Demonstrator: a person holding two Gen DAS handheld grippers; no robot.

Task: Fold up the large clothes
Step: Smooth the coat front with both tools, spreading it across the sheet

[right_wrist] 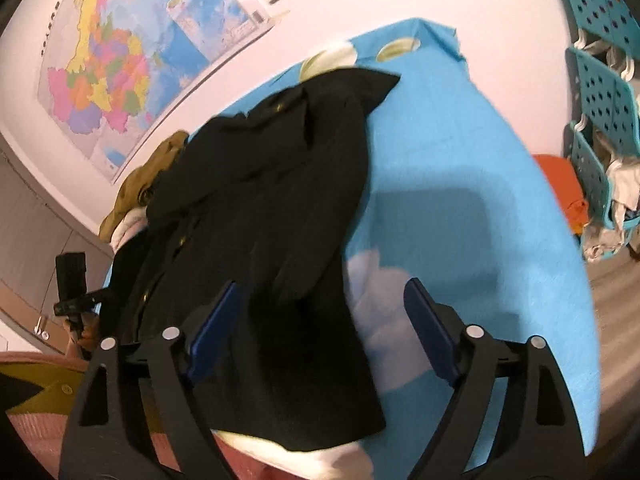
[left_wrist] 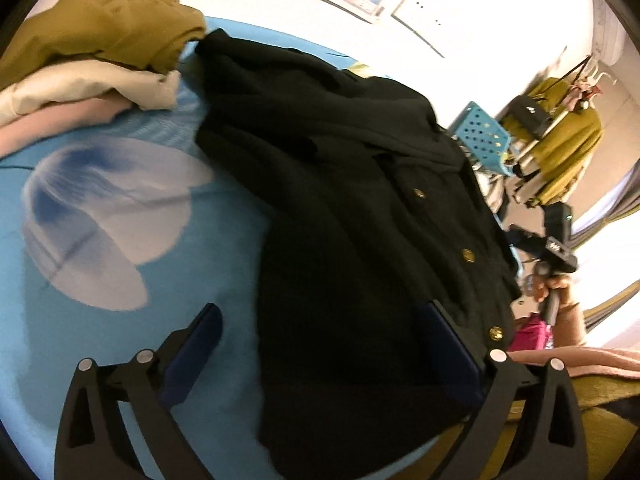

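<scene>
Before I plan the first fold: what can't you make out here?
- Black coat hem: left wrist view, cut off by the lower frame edge.
- Coat's near hem: right wrist view, motion blur.
- Clothes pile: left wrist view, olive garment covers the lower pieces.

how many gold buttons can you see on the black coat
3 in the left wrist view, in a row down the black coat front: upper, middle, lower. Folds may hide more.

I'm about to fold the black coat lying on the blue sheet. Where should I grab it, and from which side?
Probably the near hem of the black coat, approached from the near edge of the bed. Its hem lies flat toward both open hand-held grippers, the left and the right, while the far end is bunched against the olive garment.
</scene>
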